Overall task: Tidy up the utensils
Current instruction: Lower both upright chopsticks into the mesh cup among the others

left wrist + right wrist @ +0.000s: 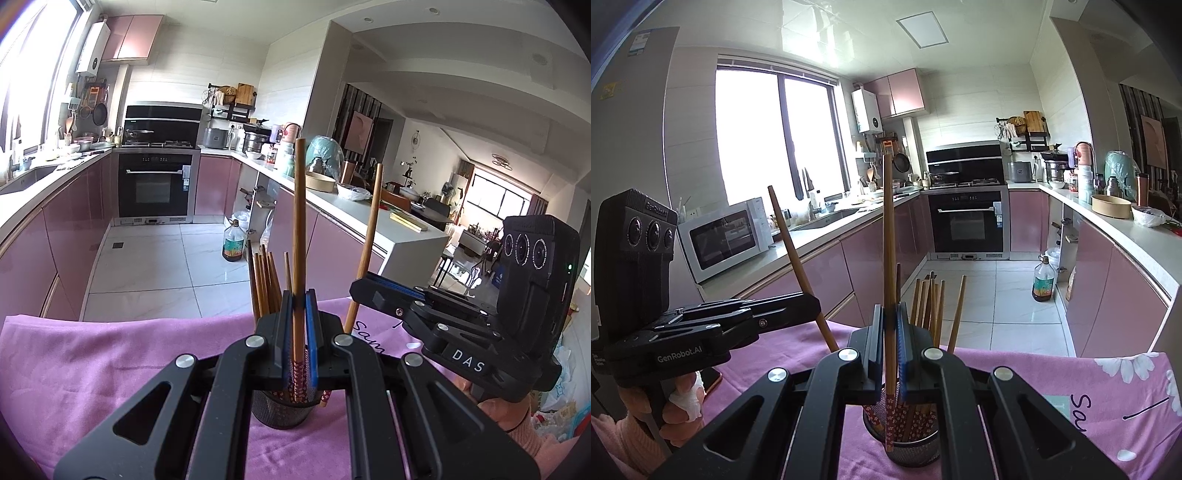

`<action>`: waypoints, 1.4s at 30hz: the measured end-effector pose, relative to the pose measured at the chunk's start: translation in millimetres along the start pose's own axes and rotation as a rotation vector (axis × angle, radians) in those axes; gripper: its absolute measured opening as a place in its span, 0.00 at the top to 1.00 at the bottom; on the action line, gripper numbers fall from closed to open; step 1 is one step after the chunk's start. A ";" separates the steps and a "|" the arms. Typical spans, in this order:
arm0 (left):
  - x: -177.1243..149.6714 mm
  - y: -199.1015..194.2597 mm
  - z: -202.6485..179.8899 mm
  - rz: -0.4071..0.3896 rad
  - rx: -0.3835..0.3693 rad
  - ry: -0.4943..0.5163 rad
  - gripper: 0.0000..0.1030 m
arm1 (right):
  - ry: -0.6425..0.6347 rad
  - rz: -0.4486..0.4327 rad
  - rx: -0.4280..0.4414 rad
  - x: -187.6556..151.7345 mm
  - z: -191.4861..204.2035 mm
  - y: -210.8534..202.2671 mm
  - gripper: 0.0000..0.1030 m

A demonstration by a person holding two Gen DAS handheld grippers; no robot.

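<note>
Most chopsticks (264,280) already stand in the black mesh holder (284,408) on the pink-clothed worktop (110,362). The left claw (299,314) and right claw (891,325) each clamp one chopstick upright over the holder, apparently the last two to drop in.

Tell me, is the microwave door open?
No, the white microwave on the counter has its door shut flat against the front in the right wrist view.

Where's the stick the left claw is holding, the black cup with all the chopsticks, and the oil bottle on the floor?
chopstick (298,221), left wrist view, bare wooden shaft.
mesh holder (282,411), left wrist view, front wall.
oil bottle (233,243), left wrist view, label.
</note>
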State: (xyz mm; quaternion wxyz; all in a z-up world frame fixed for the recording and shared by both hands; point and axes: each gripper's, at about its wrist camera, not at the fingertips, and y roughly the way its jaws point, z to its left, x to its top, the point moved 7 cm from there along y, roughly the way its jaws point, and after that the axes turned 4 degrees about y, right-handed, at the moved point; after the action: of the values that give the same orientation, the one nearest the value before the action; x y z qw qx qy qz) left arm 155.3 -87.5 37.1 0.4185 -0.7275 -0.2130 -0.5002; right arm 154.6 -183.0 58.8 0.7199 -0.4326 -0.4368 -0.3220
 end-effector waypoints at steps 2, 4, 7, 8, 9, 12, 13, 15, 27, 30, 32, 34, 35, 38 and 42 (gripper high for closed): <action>1.3 2.3 0.1 0.004 0.002 -0.001 0.93 | -0.001 0.000 -0.001 -0.2 -0.4 -0.5 0.95; 1.9 3.8 -0.7 0.008 0.003 -0.002 0.93 | 0.001 0.002 -0.003 0.0 -1.4 1.1 0.95; 2.3 4.8 -1.7 0.014 0.006 -0.002 0.93 | 0.006 0.005 -0.007 0.1 -2.5 3.0 0.95; 4.0 6.8 -2.4 0.015 0.007 -0.002 0.93 | 0.007 0.005 -0.008 0.1 -2.8 3.6 0.95; 5.3 7.9 -1.8 0.018 0.008 -0.003 0.93 | 0.008 0.008 -0.008 -0.1 -2.8 4.6 0.95; 5.5 9.4 -1.7 0.022 0.009 -0.006 0.93 | 0.008 0.012 -0.012 -0.6 -3.5 7.6 0.95; 5.8 8.8 -2.0 0.024 0.009 -0.006 0.93 | 0.009 0.014 -0.013 -0.8 -3.8 8.4 0.95; 6.6 10.1 -2.7 0.026 0.011 -0.007 0.93 | 0.011 0.015 -0.015 -0.9 -4.3 9.4 0.95; 7.8 16.1 -2.8 0.051 0.017 -0.005 0.93 | 0.024 0.022 -0.019 -0.5 -7.4 14.1 0.95; 9.0 16.6 -3.3 0.053 0.019 -0.003 0.93 | 0.027 0.018 -0.017 1.2 -9.2 13.8 0.95; 10.7 16.6 -2.6 0.054 0.018 -0.003 0.93 | 0.026 0.013 -0.015 3.5 -8.4 12.6 0.95; 11.3 17.2 -2.3 0.055 0.018 -0.003 0.93 | 0.026 0.007 -0.013 5.7 -8.4 12.0 0.95; 11.3 17.2 -2.3 0.054 0.019 -0.003 0.93 | 0.026 0.003 -0.012 7.0 -8.0 11.3 0.95; 11.2 17.2 -2.4 0.054 0.019 -0.003 0.93 | 0.028 -0.003 -0.010 8.7 -8.5 11.1 0.95; 11.2 16.8 -1.5 0.055 0.021 -0.002 0.93 | 0.029 -0.006 -0.009 8.8 -9.1 12.0 0.95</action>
State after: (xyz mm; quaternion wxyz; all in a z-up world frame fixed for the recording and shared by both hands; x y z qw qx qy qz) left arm 171.2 -99.4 40.8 0.4393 -0.7294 -0.1985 -0.4854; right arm 171.5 -187.0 60.5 0.7234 -0.4297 -0.4261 -0.3325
